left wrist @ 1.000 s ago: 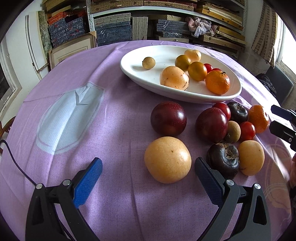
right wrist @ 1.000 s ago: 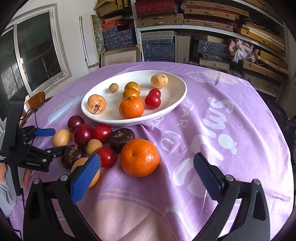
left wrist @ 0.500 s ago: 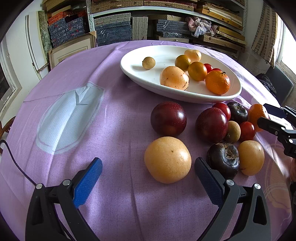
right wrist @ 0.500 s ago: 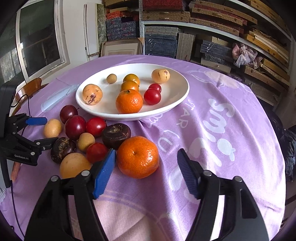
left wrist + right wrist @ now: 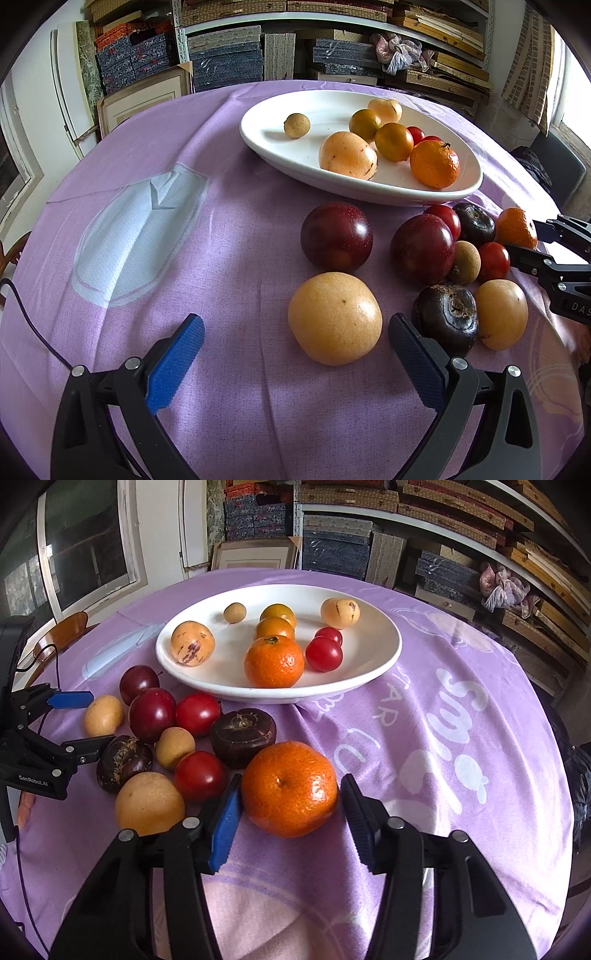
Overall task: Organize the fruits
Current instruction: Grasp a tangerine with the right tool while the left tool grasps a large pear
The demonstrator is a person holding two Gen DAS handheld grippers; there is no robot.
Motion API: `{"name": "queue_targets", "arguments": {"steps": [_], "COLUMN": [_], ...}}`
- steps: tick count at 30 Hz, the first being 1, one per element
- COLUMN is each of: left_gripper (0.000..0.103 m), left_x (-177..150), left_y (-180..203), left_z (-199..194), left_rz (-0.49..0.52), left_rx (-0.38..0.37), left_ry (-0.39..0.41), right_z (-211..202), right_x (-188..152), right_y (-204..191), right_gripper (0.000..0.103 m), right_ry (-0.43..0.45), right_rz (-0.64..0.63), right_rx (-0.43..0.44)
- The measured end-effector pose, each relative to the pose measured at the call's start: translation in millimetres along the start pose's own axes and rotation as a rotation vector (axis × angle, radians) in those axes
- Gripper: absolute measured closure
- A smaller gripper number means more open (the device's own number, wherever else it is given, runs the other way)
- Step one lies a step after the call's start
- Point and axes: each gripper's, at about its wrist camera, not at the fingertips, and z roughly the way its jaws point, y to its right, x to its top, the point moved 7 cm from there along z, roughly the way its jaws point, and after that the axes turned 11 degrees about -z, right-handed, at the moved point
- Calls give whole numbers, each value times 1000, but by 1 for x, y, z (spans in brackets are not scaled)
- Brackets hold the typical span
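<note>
My right gripper [image 5: 290, 806] has been closing around the mandarin [image 5: 289, 788] at lower centre, its pads barely touching; my left gripper [image 5: 295, 363] hangs released.

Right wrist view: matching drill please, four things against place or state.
Things:
1. loose mandarin
2. second mandarin
3. left gripper
4. dark brown fruit

Place or state:
a. in the white dish
b. open, gripping nothing
c. between the right gripper fingers
d. on the cloth, between dish and loose mandarin

Pairs: 1-c, 2-a, 3-b, 4-d

Note: the right gripper's jaws have just been closing, with the loose mandarin between them.
</note>
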Motion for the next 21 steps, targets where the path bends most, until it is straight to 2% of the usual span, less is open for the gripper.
{"name": "queue_targets", "arguments": {"steps": [17,21], "left_gripper": [3,3], "left_x": [0,2], "left_y": [1,4], "left_z": [0,-9], "left_rz": [-5,5], "left_rx": [1,8], "left_ry": [1,47], "right_z": [-1,-1], "right_x": [-1,-2], "right_y": [-2,0], "right_gripper": [56,56], "right_ry": [3,5], "right_rz": [5,14], "right_rx": [-1,5]}}
